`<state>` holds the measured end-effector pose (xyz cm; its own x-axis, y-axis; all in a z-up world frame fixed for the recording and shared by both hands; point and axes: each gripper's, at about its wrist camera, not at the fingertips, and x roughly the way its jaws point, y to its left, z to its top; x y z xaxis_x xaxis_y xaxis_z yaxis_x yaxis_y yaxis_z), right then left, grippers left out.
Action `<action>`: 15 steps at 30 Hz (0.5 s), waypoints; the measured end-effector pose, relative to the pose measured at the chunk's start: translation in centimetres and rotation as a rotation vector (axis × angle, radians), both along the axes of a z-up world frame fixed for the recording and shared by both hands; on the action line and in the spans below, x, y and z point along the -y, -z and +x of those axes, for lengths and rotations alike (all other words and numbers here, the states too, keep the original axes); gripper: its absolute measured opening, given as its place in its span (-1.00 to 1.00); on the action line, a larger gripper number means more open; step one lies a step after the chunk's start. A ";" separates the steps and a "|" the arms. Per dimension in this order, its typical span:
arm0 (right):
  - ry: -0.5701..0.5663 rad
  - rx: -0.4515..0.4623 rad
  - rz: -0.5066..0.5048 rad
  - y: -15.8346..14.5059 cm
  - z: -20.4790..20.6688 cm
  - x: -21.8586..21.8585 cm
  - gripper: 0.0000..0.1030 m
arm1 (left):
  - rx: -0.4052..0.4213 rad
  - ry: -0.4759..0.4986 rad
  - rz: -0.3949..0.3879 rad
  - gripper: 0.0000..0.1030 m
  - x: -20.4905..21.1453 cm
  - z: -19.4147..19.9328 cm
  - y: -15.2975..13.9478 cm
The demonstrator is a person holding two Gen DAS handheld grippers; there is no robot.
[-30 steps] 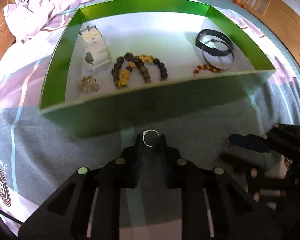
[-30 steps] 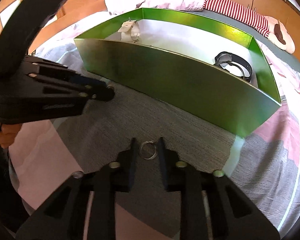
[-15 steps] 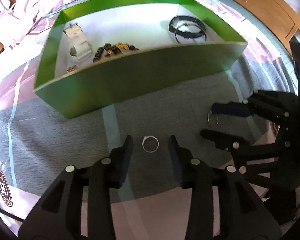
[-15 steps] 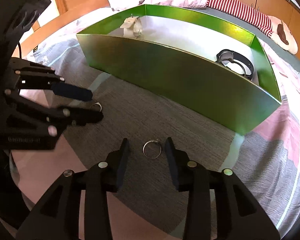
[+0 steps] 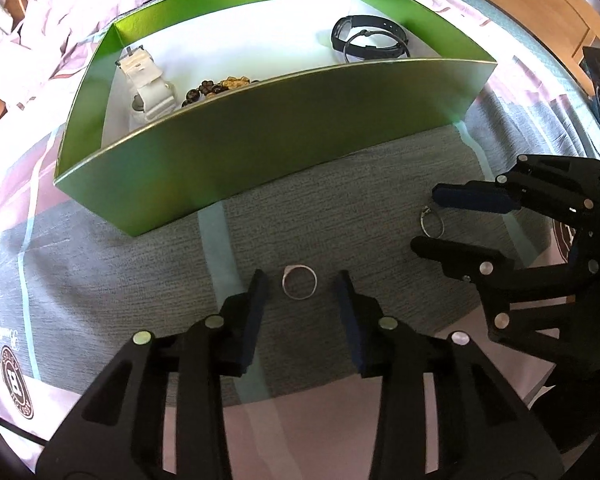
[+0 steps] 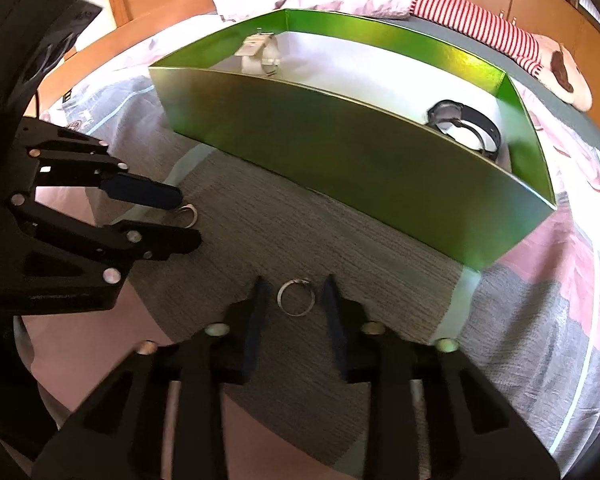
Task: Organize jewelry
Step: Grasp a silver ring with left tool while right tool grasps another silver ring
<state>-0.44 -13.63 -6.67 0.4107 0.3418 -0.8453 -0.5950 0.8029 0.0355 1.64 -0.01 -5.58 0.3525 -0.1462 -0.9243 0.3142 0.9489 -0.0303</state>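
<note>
A green box (image 5: pixel 260 136) stands on the bed and holds a white watch (image 5: pixel 148 80), a brown bead bracelet (image 5: pixel 216 86) and a black watch with a thin bangle (image 5: pixel 368 38). My left gripper (image 5: pixel 300 286) is open, its fingers on either side of a silver ring (image 5: pixel 299 286) lying on the grey cloth. My right gripper (image 6: pixel 294 294) is open around a second silver ring (image 6: pixel 296 297) on the cloth. Each gripper shows in the other's view: the right one (image 5: pixel 432 220), the left one (image 6: pixel 186 220).
The bedsheet (image 5: pixel 100 260) is grey with pink and pale blue stripes. A crumpled pink quilt (image 5: pixel 60 12) and a red-striped cloth (image 6: pixel 476 20) lie behind the box. Wooden bed frame and cupboards (image 5: pixel 548 20) surround the bed.
Both grippers were shut on their rings a second ago. They have come down to the cloth, opened, and the rings now lie between the spread fingers.
</note>
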 end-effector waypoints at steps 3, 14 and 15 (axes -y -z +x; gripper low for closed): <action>0.003 0.001 0.002 -0.1 0.2 0.0 -0.63 | 0.008 0.002 0.008 -0.60 0.0 -0.2 -0.2; 0.023 0.026 0.022 -0.8 0.1 0.2 -0.63 | 0.037 0.007 0.021 -0.65 0.1 -0.3 -0.9; 0.023 0.027 0.022 -0.8 0.2 0.3 -0.63 | 0.038 0.007 0.023 -0.65 0.1 -0.3 -0.9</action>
<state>-0.26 -13.95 -5.86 0.4411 0.3499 -0.8264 -0.5771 0.8158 0.0374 1.33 -0.09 -4.66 0.3865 -0.1281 -0.9134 0.3215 0.9469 0.0032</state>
